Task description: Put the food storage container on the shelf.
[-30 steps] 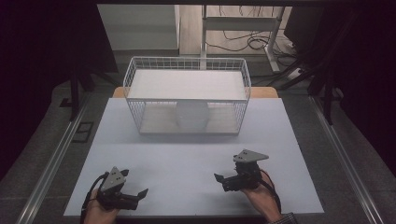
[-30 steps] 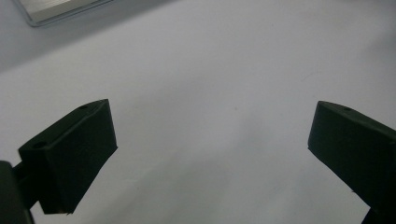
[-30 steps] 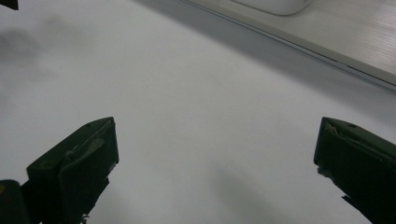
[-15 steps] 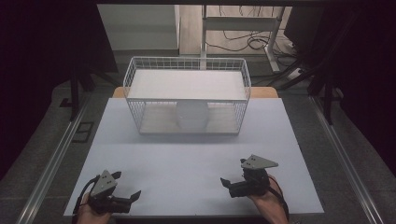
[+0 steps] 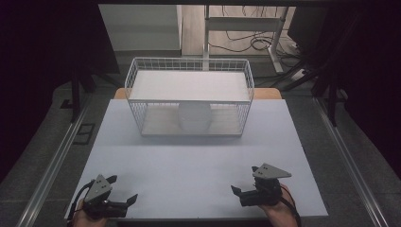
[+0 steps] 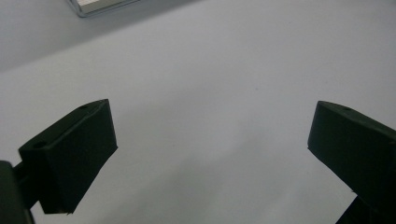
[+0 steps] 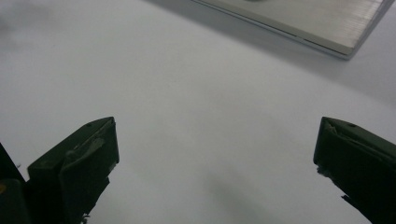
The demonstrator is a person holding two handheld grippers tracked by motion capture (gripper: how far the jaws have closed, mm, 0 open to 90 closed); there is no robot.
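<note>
White table (image 5: 198, 165), hand-held grippers (image 5: 124, 196) low, jaws spread

Two grippers (image 5: 124, 190) (image 5: 242, 184), one wire basket (image 5: 189, 101)

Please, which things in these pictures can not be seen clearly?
- White round thing in the wire basket, high view: mesh and shelf hide its shape.
- Left gripper, high view: the hand is cut by the bottom edge.
- Basket base, right gripper view: cut by the top edge.
</note>
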